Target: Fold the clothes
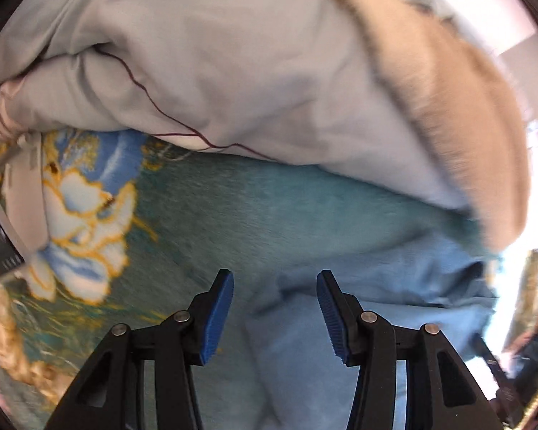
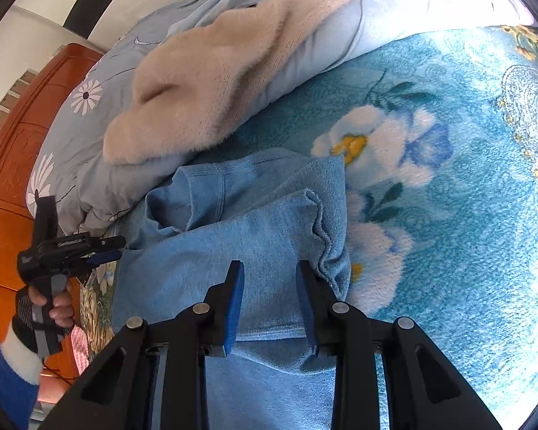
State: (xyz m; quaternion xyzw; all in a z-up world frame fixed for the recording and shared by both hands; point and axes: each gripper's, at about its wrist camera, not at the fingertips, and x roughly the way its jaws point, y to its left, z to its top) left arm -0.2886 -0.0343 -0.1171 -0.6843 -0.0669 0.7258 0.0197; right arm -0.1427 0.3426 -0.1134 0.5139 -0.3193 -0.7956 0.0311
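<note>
Your right gripper [image 2: 269,304] is hovering with its jaws standing well apart, gripping nothing, right over the blue garment [image 2: 233,236]. Your left gripper [image 1: 274,313] is likewise gaping and holding nothing, pointing across that garment's edge. The garment is lying on the floral blanket [image 2: 448,215], already doubled over itself in layers, with a ribbed hem [image 2: 319,222] curling along its right side. It is looking soft, fleecy and light, so expect it to be sagging and sliding rather than holding a crease; you should be pinching through a thick hem or a corner, not the loose middle. Whether more folds are wanted, I cannot tell. Just beyond it, a beige fuzzy garment [image 2: 197,89] is draping over the pale quilt [image 2: 376,18], with a wooden headboard [image 2: 14,179] sitting behind.
</note>
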